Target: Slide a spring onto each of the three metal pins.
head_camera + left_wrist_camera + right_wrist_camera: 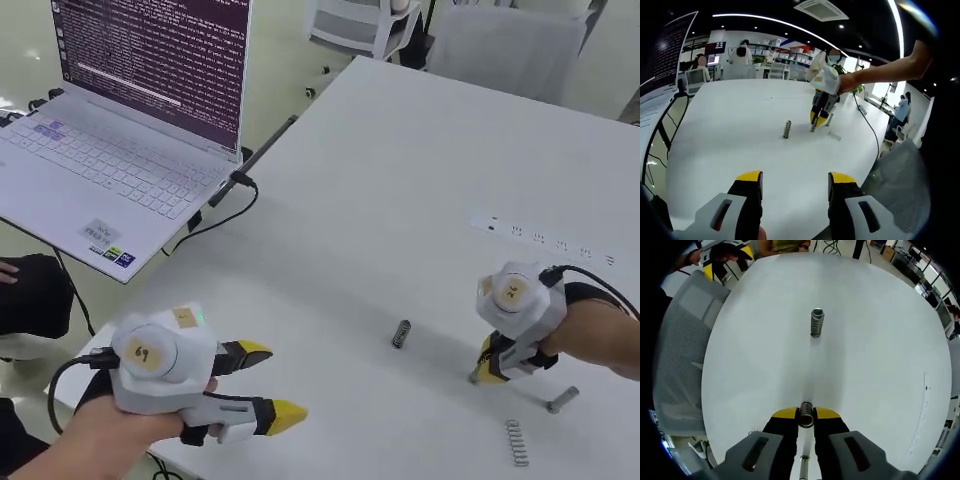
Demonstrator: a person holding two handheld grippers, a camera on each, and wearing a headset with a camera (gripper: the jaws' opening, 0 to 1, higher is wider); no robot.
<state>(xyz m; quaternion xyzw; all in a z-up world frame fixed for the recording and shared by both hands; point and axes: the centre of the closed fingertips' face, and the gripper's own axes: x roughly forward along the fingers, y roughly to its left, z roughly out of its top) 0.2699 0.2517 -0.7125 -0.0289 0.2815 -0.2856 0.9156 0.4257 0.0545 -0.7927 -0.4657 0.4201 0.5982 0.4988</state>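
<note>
My right gripper (806,416) is shut on a coiled spring (806,415), and a thin metal pin (803,462) runs back between the jaws behind it. In the head view this right gripper (492,368) points down at the white table (400,180), its tips close to the surface. A pin carrying a spring (401,333) (816,322) (787,129) rests mid-table, left of it. A bare pin (562,400) and a loose spring (516,442) (834,135) lie to its right. My left gripper (268,382) (795,180) hovers open and holds nothing at the near left.
An open laptop (130,130) sits at the far left with a black cable (215,215) trailing onto the table. A white power strip (545,238) lies at the right. A mesh chair (505,45) stands beyond the far edge.
</note>
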